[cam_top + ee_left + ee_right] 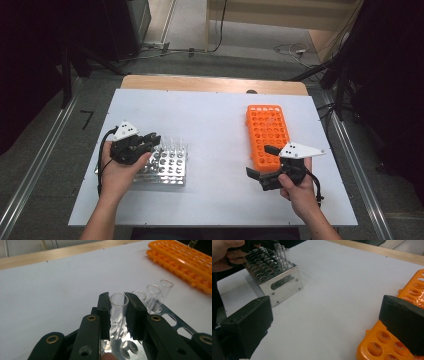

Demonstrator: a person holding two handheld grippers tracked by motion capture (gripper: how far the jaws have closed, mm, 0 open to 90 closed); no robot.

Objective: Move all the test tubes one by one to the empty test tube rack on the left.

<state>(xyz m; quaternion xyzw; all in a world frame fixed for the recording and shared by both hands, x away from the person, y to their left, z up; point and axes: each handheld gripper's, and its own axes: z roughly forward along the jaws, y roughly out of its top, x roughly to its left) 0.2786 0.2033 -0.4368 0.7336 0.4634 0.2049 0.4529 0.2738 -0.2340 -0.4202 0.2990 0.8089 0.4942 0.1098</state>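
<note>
A shiny metal tube rack (170, 179) stands at the table's left, with a few clear glass test tubes (280, 252) upright along its far row. My left gripper (150, 139) reaches over that row. In the left gripper view its two jaws press on both sides of one test tube (119, 307), which stands in its hole; three more tubes (153, 293) stand in line behind it. My right gripper (261, 161) hovers open at the near end of the empty orange rack (267, 131), its jaws wide apart with nothing between them (324, 322).
The white board (215, 125) lies on a wooden table whose bare edge (210, 83) shows at the back. About a hand's width of board separates the metal rack (284, 285) from the orange rack (387, 345). Cables lie on the floor beyond.
</note>
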